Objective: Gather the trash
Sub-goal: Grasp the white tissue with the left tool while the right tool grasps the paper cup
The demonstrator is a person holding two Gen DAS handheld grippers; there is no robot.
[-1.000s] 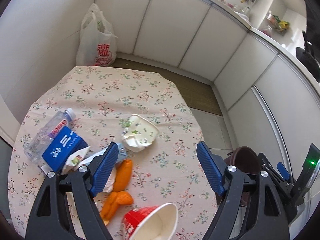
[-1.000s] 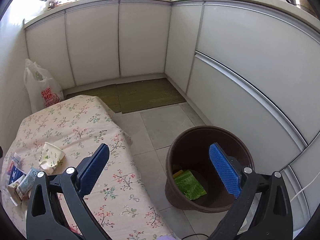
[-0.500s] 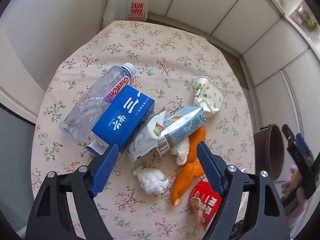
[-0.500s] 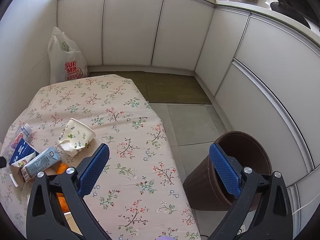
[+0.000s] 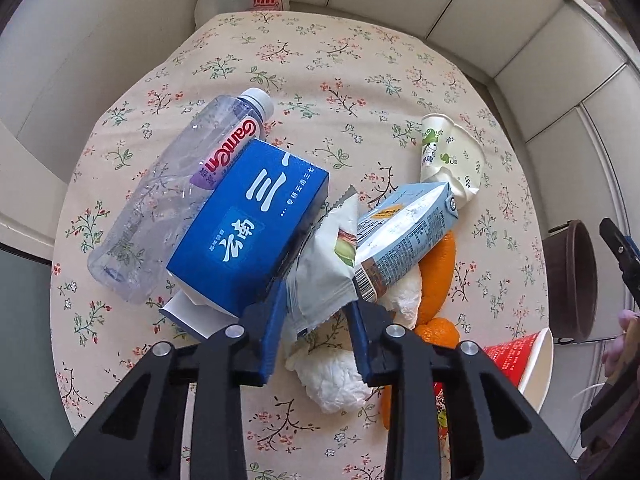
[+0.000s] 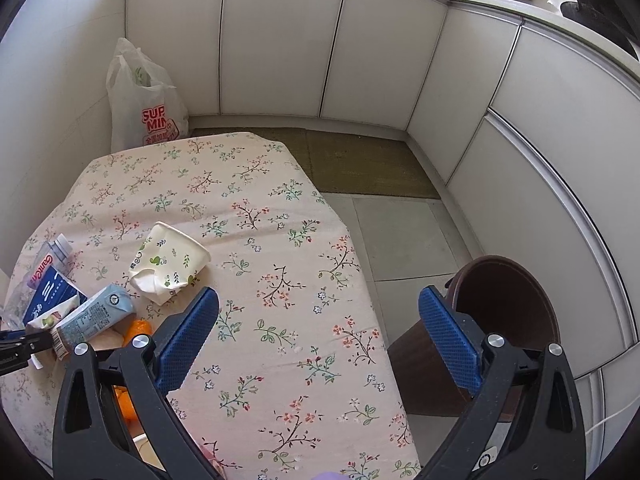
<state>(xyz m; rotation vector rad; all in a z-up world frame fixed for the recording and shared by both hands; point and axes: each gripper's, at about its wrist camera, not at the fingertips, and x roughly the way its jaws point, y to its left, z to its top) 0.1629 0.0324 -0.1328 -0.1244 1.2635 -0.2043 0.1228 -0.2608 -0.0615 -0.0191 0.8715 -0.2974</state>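
Note:
In the left wrist view my left gripper (image 5: 318,320) has its blue pads closed in on a white snack wrapper (image 5: 326,268) in the trash pile on the floral table (image 5: 320,64). Around it lie a blue box (image 5: 252,228), a clear plastic bottle (image 5: 172,196), a light blue drink carton (image 5: 404,240), a crushed paper cup (image 5: 448,156), orange peel (image 5: 438,276), a white tissue (image 5: 336,376) and a red cup (image 5: 520,356). My right gripper (image 6: 316,336) is open and empty above the table's right edge, near the brown bin (image 6: 504,320).
A white shopping bag (image 6: 144,104) stands on the floor behind the table. White cabinets line the back and right. The brown bin stands on the tiled floor right of the table. A green mat (image 6: 360,164) lies by the cabinets.
My left gripper has dropped to the pile and closed from wide open onto the white wrapper. My right gripper has swung left from over the bin toward the table, still open.

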